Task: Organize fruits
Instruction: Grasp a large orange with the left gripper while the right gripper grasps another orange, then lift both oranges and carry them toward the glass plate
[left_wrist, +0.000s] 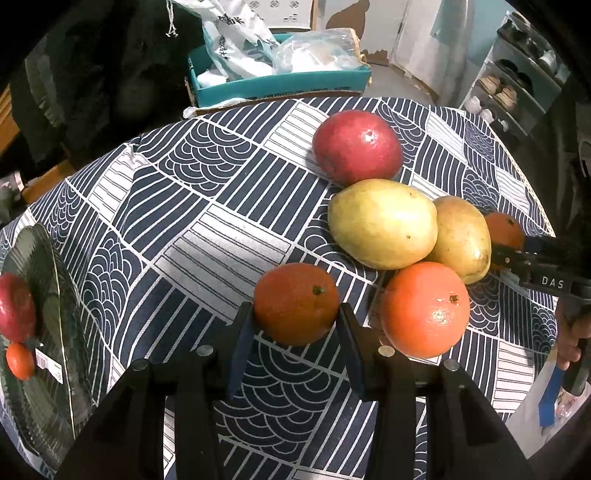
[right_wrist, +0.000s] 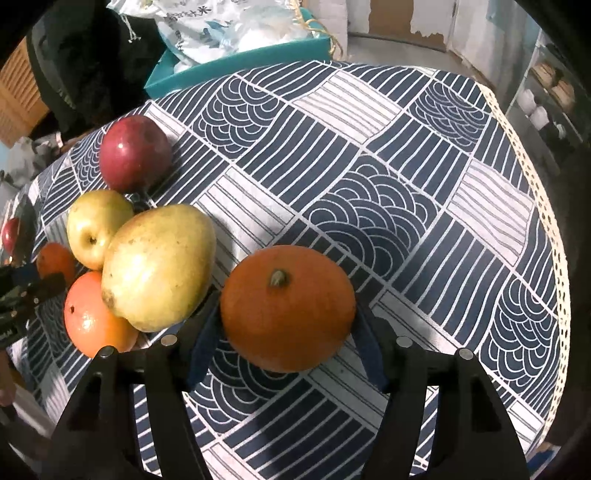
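Observation:
My left gripper (left_wrist: 295, 318) is shut on a small orange (left_wrist: 295, 302), its pads against both sides. My right gripper (right_wrist: 286, 326) flanks a bigger orange (right_wrist: 288, 306) low over the patterned cloth, and its pads look pressed to that fruit; it also shows as the right gripper (left_wrist: 517, 258) behind the pile. The pile holds a red apple (left_wrist: 356, 147), two yellow fruits (left_wrist: 382, 223) (left_wrist: 461, 236) and a large orange (left_wrist: 424, 308). A dark plate (left_wrist: 62, 280) at the left edge carries a red apple (left_wrist: 14, 306) and a small orange (left_wrist: 20, 360).
A teal box (left_wrist: 280, 81) with plastic bags stands beyond the table's far edge. A lace trim (right_wrist: 535, 184) marks the right table edge. A shoe shelf (left_wrist: 517, 81) is at the back right. A hand (left_wrist: 570, 343) holds the right gripper.

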